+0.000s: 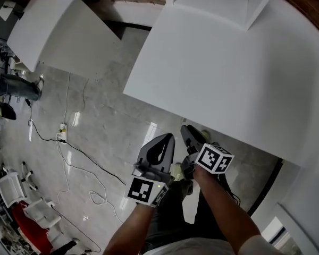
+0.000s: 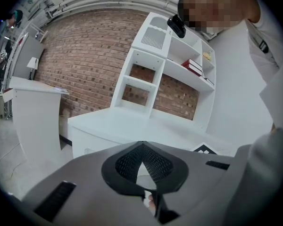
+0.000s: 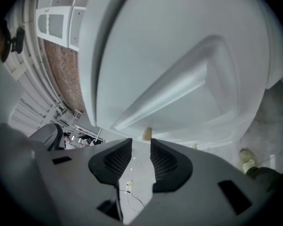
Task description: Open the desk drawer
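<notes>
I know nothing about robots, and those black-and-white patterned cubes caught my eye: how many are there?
2. The left marker cube sits on the left hand-held gripper; the right marker cube sits on the right hand-held gripper. No others show.

Desk drawer [image 3: 179,86] — white, smooth front with one long bevelled recess across it as a pull. Set in the front face of the white desk [image 1: 228,73], under its near edge. State: appears shut, front flush with the surrounding white face — upright, interior not in view
</notes>
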`<state>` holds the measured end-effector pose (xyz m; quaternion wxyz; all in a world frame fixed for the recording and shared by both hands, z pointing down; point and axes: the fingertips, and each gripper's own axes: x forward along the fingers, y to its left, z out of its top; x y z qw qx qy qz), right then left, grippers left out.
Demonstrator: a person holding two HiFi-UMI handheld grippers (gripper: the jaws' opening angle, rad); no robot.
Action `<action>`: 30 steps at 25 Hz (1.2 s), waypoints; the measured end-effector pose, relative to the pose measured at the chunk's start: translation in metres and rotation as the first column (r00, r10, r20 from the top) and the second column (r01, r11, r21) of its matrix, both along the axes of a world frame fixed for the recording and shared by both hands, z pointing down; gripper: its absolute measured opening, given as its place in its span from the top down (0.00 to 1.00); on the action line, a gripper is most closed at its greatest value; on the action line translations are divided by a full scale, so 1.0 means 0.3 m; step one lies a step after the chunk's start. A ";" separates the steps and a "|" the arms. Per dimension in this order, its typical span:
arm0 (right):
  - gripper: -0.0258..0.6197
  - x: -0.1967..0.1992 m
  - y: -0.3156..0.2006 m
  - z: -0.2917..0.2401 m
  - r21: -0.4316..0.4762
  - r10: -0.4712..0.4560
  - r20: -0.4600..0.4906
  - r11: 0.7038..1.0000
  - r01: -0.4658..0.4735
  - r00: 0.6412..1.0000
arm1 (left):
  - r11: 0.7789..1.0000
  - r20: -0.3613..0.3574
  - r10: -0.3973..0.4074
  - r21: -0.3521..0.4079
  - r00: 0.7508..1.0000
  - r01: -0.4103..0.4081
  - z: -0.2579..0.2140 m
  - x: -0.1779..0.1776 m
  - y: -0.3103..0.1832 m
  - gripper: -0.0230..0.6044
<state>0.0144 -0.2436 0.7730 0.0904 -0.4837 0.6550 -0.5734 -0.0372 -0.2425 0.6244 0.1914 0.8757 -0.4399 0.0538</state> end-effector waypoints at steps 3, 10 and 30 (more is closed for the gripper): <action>0.77 -0.011 -0.025 0.042 -0.023 0.047 0.063 0.999 -0.046 0.997 | 0.999 -0.020 0.017 0.043 1.000 -0.016 -0.004 0.011 -0.014 0.96; 0.77 -0.010 -0.069 0.081 -0.061 0.179 0.187 0.983 -0.171 0.966 | 0.999 -0.014 0.026 0.044 1.000 -0.026 0.022 -0.007 -0.013 0.96; 0.84 -0.047 -0.006 0.079 -0.050 0.175 0.197 0.985 -0.168 0.965 | 1.000 0.001 -0.004 0.031 1.000 0.004 -0.038 -0.065 0.059 0.96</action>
